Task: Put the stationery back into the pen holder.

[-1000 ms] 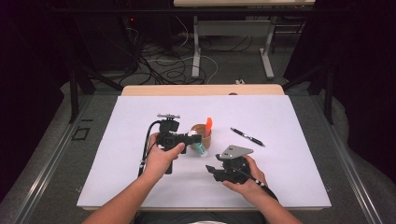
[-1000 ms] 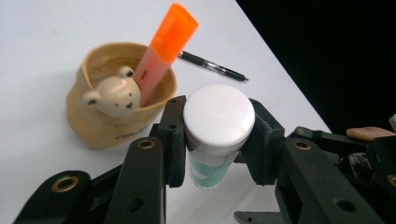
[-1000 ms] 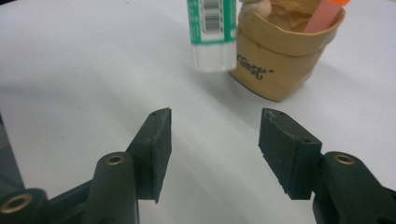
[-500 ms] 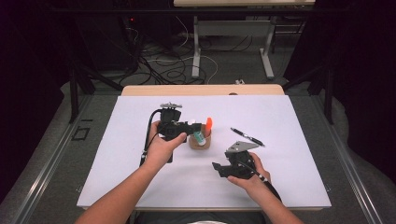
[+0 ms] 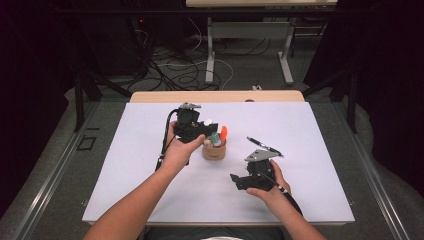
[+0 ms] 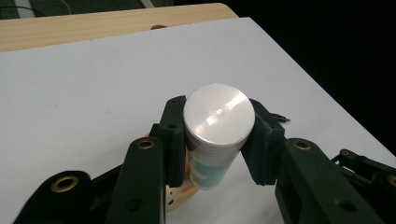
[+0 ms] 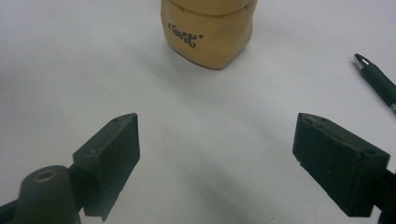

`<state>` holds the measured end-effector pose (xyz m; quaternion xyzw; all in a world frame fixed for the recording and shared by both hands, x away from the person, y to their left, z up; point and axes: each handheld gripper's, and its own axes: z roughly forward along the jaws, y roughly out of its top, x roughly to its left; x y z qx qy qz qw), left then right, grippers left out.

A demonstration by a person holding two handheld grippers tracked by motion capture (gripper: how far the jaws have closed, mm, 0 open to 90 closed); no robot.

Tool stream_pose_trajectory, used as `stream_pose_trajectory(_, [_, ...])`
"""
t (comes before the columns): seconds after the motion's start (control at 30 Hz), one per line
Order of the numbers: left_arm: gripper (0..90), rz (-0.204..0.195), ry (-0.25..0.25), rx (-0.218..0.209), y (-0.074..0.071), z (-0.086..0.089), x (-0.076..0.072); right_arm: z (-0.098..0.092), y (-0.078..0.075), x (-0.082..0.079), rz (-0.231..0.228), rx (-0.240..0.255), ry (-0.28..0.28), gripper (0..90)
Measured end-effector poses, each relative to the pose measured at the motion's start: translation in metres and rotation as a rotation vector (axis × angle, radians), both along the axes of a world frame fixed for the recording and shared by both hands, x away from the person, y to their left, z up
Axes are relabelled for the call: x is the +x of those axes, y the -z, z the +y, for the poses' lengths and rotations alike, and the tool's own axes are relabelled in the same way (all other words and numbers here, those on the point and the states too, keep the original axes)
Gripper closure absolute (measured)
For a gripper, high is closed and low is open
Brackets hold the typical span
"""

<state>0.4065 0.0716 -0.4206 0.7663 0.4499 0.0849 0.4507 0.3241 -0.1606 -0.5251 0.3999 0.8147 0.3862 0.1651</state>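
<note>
My left tongs (image 6: 219, 144) clamp a light, smooth, rigid tube (image 6: 215, 135) just under its cap; right tongs (image 7: 224, 154) gape empty, just opened, facing the cup (image 7: 208, 30).

The worktop (image 5: 150, 200) is covered with a plain white sheet, and a strip of pale wood (image 5: 215, 96) shows along its far edge. Beyond it, in the upper middle of the frame, a grey carpeted floor (image 5: 240, 65) carries a tangle of black and white cables (image 5: 175, 70) and the grey metal legs of another table (image 5: 286, 55). Both upper corners are dark. A metal rail (image 5: 45, 185) runs along the lower left.
</note>
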Motion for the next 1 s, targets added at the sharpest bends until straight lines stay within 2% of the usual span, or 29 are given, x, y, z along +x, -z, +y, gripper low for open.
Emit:
stream_pose_trajectory(0.03, [64.5,-0.005,-0.003,0.007,0.0,0.0,0.001,-0.001,0.0,0.0,0.008,-0.017,-0.005,14.2])
stream_pose_trajectory(0.17, [64.5,-0.017,-0.021,0.021,0.001,-0.001,0.005,0.0,0.0,0.001,-0.007,-0.019,-0.015,11.0])
stream_pose_trajectory(0.37, [64.5,-0.034,-0.045,0.047,0.004,-0.002,0.012,0.0,0.001,0.001,0.001,-0.016,-0.01,9.8])
stream_pose_trajectory(0.5, [64.5,-0.031,-0.058,0.061,0.008,-0.003,0.016,0.0,0.002,0.001,-0.008,-0.012,-0.012,9.8])
stream_pose_trajectory(0.77, [64.5,-0.03,-0.067,0.105,0.018,-0.011,0.022,-0.001,0.002,0.001,0.009,-0.012,-0.009,9.8])
stream_pose_trajectory(0.83, [64.4,-0.024,-0.065,0.113,0.021,-0.012,0.024,-0.001,0.002,0.001,0.021,-0.015,-0.012,9.9])
stream_pose_trajectory(1.0, [64.5,-0.006,-0.067,0.142,0.03,-0.014,0.028,0.0,0.003,0.001,0.016,-0.014,-0.019,11.7])
